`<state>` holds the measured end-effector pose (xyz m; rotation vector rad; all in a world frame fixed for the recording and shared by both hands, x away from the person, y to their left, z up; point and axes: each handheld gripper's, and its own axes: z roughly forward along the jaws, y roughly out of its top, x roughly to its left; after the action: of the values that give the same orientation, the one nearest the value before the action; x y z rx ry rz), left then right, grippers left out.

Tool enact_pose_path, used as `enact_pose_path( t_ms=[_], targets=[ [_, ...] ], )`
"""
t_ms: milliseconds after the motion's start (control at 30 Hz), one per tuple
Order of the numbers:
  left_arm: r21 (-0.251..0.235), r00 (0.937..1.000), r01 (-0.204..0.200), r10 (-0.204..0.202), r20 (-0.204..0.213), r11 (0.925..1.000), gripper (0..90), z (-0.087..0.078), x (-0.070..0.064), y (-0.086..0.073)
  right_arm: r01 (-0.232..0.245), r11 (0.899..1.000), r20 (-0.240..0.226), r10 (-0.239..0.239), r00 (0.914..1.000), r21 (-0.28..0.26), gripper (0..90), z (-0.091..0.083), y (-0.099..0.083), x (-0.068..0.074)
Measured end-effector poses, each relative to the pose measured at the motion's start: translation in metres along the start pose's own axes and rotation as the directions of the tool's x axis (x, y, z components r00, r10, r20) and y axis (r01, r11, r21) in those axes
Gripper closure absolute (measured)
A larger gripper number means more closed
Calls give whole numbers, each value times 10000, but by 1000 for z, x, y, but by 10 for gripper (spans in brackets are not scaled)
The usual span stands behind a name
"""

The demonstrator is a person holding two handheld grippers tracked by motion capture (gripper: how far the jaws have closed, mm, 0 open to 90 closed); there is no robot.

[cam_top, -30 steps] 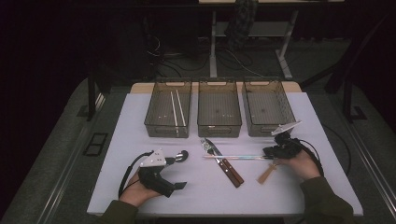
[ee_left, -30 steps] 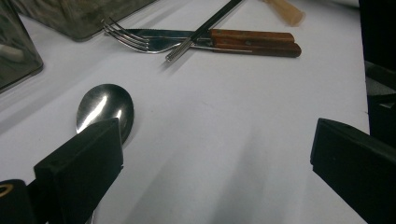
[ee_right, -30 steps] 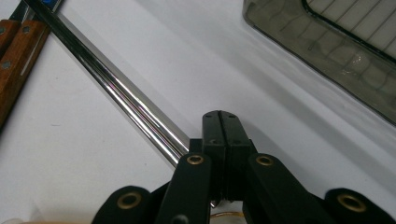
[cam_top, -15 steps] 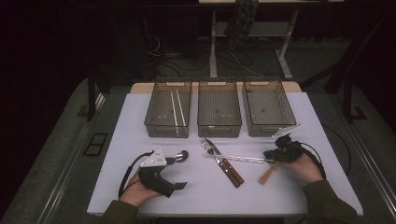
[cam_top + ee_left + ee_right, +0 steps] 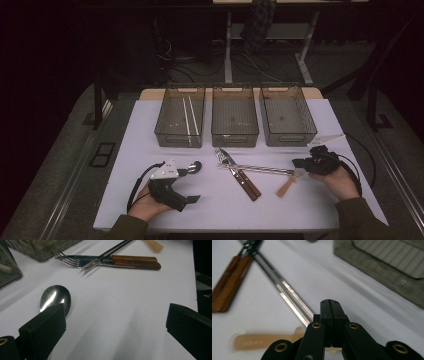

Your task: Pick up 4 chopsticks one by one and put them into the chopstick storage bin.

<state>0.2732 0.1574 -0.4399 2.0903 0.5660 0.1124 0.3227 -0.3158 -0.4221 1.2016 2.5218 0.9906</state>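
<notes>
Where the high view blurs it, the right gripper view shows the right claw (image 5: pixel 331 315) closed beside the metal chopsticks (image 5: pixel 292 302) on the desk (image 5: pixel 215 200). Left claw (image 5: pixel 112 330) rests low, spread open, spoon (image 5: pixel 55 298) at one jaw.

A white rectangular table (image 5: pixel 150 150) carries three grey see-through plastic bins (image 5: pixel 235 120) in a row along its far side. Nearer, a shiny metal spoon (image 5: pixel 192 167) lies to the left. At the middle lie a wooden-handled fork and knife (image 5: pixel 240 173), crossed by two thin metal chopsticks (image 5: pixel 260 169). A pale tan handled utensil (image 5: pixel 287 186) lies to the right.
</notes>
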Motion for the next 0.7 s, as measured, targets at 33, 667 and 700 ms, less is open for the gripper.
enact_pose_path(
  t_ms=[33, 667, 700],
  targets=[
    [12, 10000, 7, -7, -7, 10000, 11, 0, 0, 0, 151, 9999, -78, -151, 9999, 62, 896, -1, -1, 3],
    [15, 10000, -6, 6, 29, 10000, 13, 1, -1, 0, 995, 9913, 28, -1001, 9950, 863, 897, 9, -9, 22],
    [19, 10000, 5, -5, 42, 10000, 13, 1, -1, 0, 983, 9912, 17, -988, 9951, 891, 897, 9, -9, 22]
  ],
)
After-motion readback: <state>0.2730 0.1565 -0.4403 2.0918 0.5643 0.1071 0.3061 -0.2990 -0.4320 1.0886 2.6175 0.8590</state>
